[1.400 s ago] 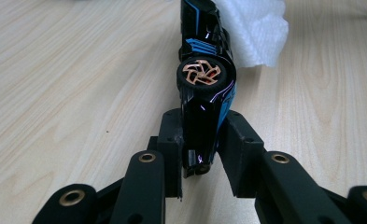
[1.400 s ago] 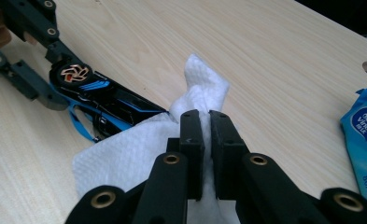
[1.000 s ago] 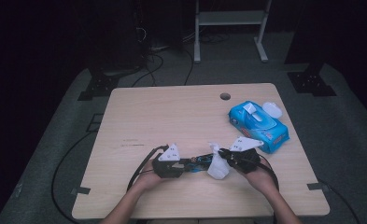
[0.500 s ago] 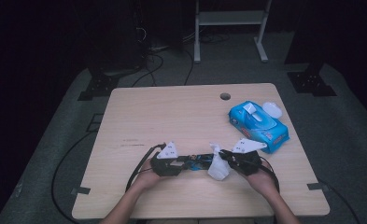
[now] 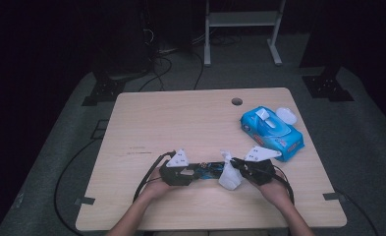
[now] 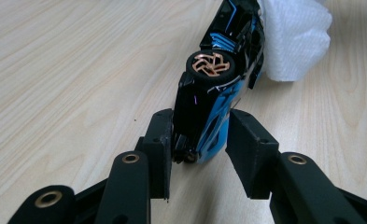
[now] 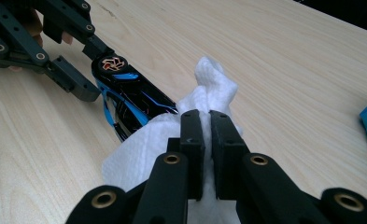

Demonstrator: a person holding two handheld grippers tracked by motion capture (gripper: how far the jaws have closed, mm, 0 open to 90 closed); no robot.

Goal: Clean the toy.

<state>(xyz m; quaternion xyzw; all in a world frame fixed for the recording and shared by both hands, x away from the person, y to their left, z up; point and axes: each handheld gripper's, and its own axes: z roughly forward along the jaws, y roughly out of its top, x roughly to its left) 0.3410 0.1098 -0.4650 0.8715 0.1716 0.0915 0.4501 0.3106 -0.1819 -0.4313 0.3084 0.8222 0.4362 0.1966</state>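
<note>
From the high view we see a wooden table [image 5: 180, 118] with both of the person's forearms coming in at the near edge. The left gripper [image 5: 193, 171] and the right gripper [image 5: 234, 167] point toward each other, with a small black and blue toy car [image 5: 207, 169] between them on its side. A white tissue [image 5: 228, 174] sits at the car's right end, bunched in the right gripper. Farther back on the right lies a blue pack of wipes [image 5: 273, 130], well apart from the hands.

In the left gripper view we look along the left gripper [image 6: 199, 140] at the toy car [image 6: 214, 88], tipped so that a copper-spoked wheel [image 6: 211, 65] faces up. Its jaws have just been opening: the car's end sits between them, the left pad touching or just beside it, the right pad standing clear with a gap, so the grip is released. The tissue [image 6: 293, 37] covers the car's far end.

In the right gripper view the right gripper [image 7: 207, 135] is clenched on the tissue [image 7: 172, 140], its pads pressed together with the white paper pinched between. The tissue drapes against the toy car [image 7: 130, 98]; whether it wraps fully round that end we cannot quite tell. Beyond, the left gripper [image 7: 81, 70] brackets the car's other end.
</note>
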